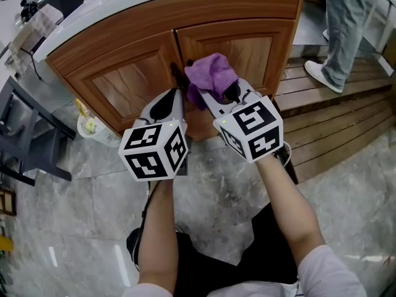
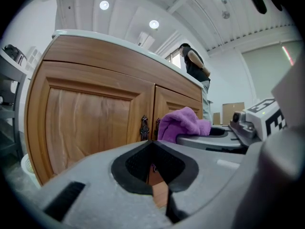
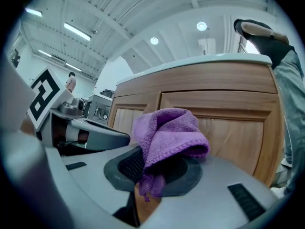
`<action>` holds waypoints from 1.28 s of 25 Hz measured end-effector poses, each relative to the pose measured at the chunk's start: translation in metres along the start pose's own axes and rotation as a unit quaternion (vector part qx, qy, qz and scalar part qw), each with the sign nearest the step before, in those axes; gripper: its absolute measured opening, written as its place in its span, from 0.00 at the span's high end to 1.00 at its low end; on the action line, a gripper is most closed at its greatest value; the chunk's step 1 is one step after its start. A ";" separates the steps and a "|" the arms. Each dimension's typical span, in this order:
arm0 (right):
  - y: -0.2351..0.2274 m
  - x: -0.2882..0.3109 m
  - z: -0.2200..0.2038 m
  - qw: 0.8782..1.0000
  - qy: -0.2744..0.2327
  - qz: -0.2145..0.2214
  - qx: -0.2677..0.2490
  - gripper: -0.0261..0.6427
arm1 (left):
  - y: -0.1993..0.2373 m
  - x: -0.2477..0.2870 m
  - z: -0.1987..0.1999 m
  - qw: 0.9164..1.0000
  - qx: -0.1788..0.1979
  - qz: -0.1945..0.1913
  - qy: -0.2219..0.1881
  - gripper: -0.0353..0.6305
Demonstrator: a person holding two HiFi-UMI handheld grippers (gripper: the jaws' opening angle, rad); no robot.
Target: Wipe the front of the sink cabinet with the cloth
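– How did the left gripper (image 1: 177, 85) and the right gripper (image 1: 215, 96) look?
– Both were grey with black pads (image 2: 127, 168); each had a white cube (image 1: 153, 151) with black squares.
– And below the cube?
– White short sleeves (image 1: 334, 271) and black shorts (image 1: 272, 240) were worn.

Right gripper (image 3: 151, 185) jaws closed on purple cloth (image 3: 167, 135), in front of wooden cabinet doors (image 3: 224, 128); left gripper (image 3: 86, 132) alongside.
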State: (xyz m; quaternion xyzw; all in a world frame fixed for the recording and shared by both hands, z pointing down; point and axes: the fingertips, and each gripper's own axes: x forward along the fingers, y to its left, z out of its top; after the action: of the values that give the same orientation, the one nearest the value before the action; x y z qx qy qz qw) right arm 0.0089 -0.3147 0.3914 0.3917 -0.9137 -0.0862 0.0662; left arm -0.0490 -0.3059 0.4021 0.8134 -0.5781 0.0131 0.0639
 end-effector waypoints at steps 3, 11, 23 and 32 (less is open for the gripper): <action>-0.016 -0.004 -0.006 1.000 0.007 -0.019 -0.004 0.86 | -0.005 0.005 -0.001 1.000 -0.003 -0.007 0.001 0.94; -0.076 -0.028 -0.030 0.995 0.034 -0.095 -0.007 0.86 | -0.022 0.017 -0.003 0.999 0.016 -0.029 0.005 0.94; -0.149 -0.073 -0.060 0.981 0.072 -0.178 -0.007 0.86 | -0.037 0.023 -0.004 0.999 0.014 -0.044 0.004 0.94; -0.160 -0.084 -0.058 0.979 0.073 -0.189 -0.003 0.86 | -0.028 0.016 -0.009 0.999 0.020 -0.031 0.013 0.94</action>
State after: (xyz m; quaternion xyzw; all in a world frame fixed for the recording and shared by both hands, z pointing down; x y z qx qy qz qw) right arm 0.1900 -0.3682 0.4105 0.5624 -0.8156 -0.0709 0.1158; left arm -0.0168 -0.3103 0.4098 0.8320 -0.5510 0.0331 0.0554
